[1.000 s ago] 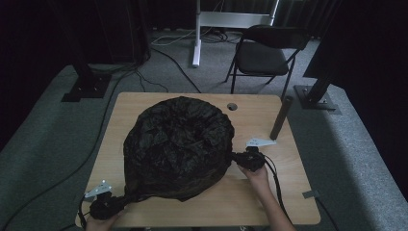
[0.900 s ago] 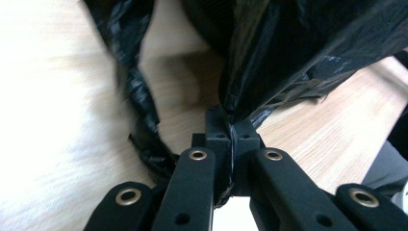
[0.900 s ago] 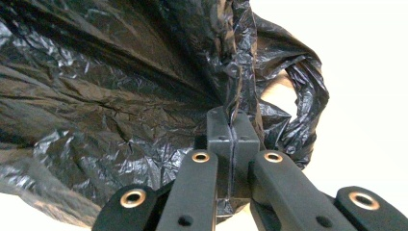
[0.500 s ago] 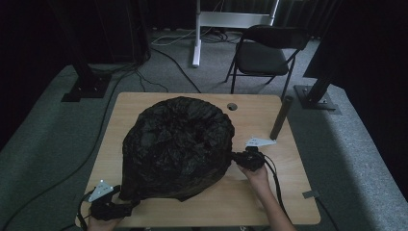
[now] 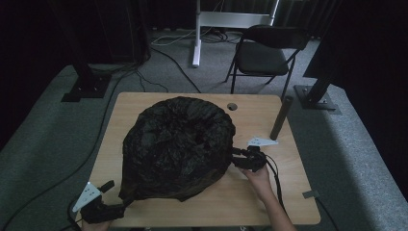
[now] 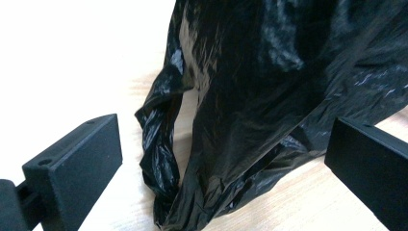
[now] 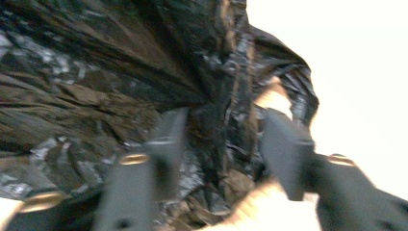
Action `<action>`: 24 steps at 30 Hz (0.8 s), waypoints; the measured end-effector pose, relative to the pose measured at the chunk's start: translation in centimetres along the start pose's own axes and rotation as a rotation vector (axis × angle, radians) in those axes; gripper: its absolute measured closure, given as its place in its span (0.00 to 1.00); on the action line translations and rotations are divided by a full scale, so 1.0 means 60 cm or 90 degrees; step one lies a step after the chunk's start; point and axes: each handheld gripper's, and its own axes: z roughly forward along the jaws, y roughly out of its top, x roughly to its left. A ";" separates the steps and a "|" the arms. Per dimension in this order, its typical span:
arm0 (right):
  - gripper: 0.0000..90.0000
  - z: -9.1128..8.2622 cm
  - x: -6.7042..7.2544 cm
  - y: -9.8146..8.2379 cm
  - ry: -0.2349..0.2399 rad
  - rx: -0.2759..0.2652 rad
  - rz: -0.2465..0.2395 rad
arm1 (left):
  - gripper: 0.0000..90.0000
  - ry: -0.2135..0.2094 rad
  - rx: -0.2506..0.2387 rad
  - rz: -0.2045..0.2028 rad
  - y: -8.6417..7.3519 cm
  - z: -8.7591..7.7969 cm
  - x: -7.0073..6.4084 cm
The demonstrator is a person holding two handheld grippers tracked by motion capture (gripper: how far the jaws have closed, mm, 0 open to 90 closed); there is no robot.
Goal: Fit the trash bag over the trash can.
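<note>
- Found the left gripper [image 5: 117, 208] released at the lower left of the high view, jaws spread wide and pressing on nothing.
- Saw a twisted handle loop [image 6: 159, 144] of the black plastic bag [image 5: 178, 144] lying slack between those jaws in the left gripper view, touching neither.
- Found the right gripper [image 5: 236, 160] right of centre, nosed against the bag's edge, jaws just having been opening.
- Made out a fold of film between them in the blurred right gripper view, with a gap beside one jaw, so judged that grip let go as well.
- Placed the bag as a crumpled mound over the middle of the wooden table [image 5: 269, 207], one corner trailing to the lower left edge.
- Noted a dark upright post [image 5: 280, 118] at the upper right of the tabletop, well apart from the bag.
- Judged the step as a release between grasps, with both ends of the bag dropped.
- Reckoned the next move would call for easing the left jaws forward around the loop, then pinching bunched film, not a single slippery layer.
</note>
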 end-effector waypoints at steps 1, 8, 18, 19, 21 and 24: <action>0.39 -0.001 0.000 0.000 -0.008 0.008 -0.004 | 0.00 0.004 -0.002 0.000 0.000 -0.001 0.001; 0.21 -0.019 -0.003 -0.007 -0.035 0.030 -0.008 | 0.00 0.034 -0.009 -0.017 -0.011 -0.001 0.010; 0.20 -0.145 -0.032 0.011 -0.150 -0.138 0.012 | 0.00 0.031 0.027 -0.019 -0.012 0.020 -0.001; 0.20 -0.162 -0.036 0.014 -0.172 -0.169 0.010 | 0.00 0.032 0.023 -0.020 -0.010 0.020 -0.002; 0.20 -0.194 -0.045 0.018 -0.202 -0.229 0.019 | 0.00 0.021 0.015 -0.015 -0.006 0.020 -0.006; 0.20 -0.231 -0.061 0.020 -0.253 -0.292 0.033 | 0.00 0.008 0.021 -0.003 -0.003 0.023 -0.012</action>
